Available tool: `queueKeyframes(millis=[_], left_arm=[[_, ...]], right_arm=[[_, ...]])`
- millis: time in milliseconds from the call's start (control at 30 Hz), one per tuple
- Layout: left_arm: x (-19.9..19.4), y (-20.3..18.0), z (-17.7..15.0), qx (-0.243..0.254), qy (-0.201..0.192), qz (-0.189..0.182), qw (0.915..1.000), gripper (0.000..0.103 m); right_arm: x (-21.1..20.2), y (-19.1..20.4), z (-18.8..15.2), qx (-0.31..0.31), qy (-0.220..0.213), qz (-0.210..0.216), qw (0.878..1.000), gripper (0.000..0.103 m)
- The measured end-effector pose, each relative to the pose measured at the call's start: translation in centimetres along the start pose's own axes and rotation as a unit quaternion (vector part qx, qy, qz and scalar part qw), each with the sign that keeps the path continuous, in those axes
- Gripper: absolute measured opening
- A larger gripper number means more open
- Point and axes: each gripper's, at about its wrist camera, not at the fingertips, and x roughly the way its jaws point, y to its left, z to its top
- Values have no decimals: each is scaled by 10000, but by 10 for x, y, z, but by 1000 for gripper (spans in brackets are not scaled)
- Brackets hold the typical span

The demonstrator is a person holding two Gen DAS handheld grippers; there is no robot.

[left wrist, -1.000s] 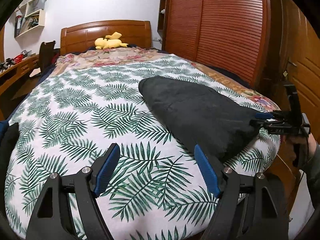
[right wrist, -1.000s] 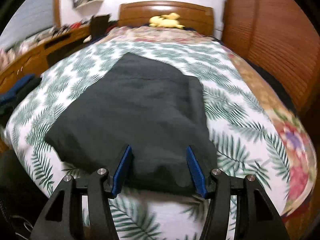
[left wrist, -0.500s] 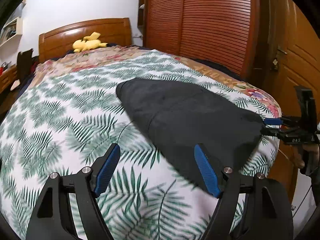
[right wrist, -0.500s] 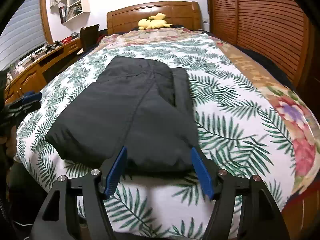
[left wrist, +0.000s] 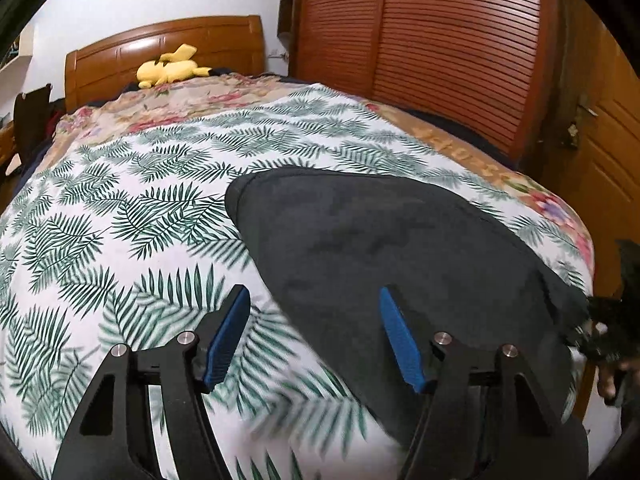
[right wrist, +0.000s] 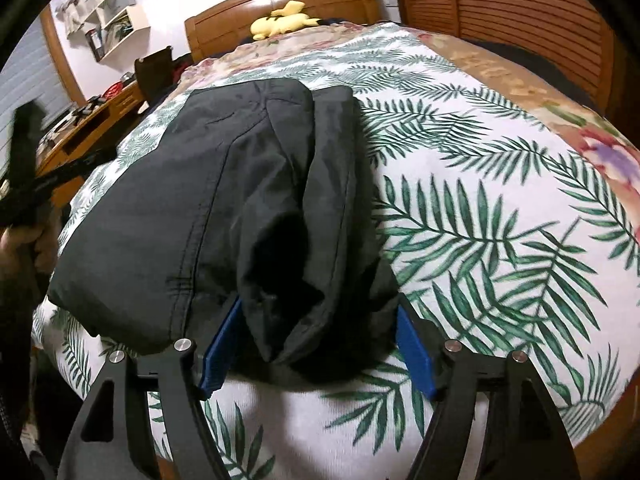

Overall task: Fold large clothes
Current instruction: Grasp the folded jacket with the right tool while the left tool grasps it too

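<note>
A folded black garment (left wrist: 400, 248) lies on the palm-leaf bed cover (left wrist: 120, 220) near the foot of the bed. My left gripper (left wrist: 316, 320) hovers over the garment's left edge with its jaws closing. Its right finger (left wrist: 400, 340) is above the cloth and its left finger (left wrist: 230, 336) is above the cover, and neither pad presses on the cloth. In the right wrist view the garment (right wrist: 200, 200) has a bunched near fold between the fingers of my right gripper (right wrist: 318, 332), whose jaws are opening. The left gripper (right wrist: 28, 168) shows blurred at the far left.
A yellow plush toy (left wrist: 168, 70) lies by the wooden headboard (left wrist: 160, 44). A slatted wooden wardrobe (left wrist: 440, 40) and a door (left wrist: 612, 140) stand along the right of the bed. A cluttered desk (right wrist: 80, 128) and wall shelves (right wrist: 108, 28) are on the left.
The left gripper swept right across the cover onto the garment's edge and narrowed. The right gripper dropped closer to the garment's near fold, which now sits between its widened fingers.
</note>
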Motion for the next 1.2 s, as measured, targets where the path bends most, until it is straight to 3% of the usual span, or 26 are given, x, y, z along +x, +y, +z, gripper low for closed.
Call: queueKeyframes(millis=[167, 533, 567, 600, 700, 767, 933, 1033, 1200], left_arm=[[36, 17, 21, -156, 132, 99, 9997, 68], [100, 40, 42, -567, 474, 133, 9972, 68], [104, 44, 41, -681, 536, 67, 9962, 68], [107, 45, 40, -769, 567, 9, 9954, 67], [111, 42, 40, -913, 665, -227, 9933, 42], [110, 35, 43, -845, 709, -188, 9937, 21], [88, -4, 65, -334, 505, 559, 9966, 13], [70, -26, 81, -237, 202, 687, 9972, 12], [53, -78, 107, 71, -147, 521, 9985, 12]], right_arm=[[4, 2, 2, -120, -24, 117, 9999, 63], [13, -1, 0, -200, -47, 267, 9994, 62], [13, -1, 0, -211, -64, 282, 9994, 59], [13, -1, 1, -225, -101, 365, 9990, 49], [14, 2, 2, -276, -167, 582, 9978, 27], [12, 3, 5, -387, -301, 595, 9970, 22], [-2, -15, 14, -333, -728, 972, 9920, 15], [-13, -29, 21, -363, -929, 1050, 9895, 13], [-36, -69, 32, -400, -1274, 811, 9877, 13]])
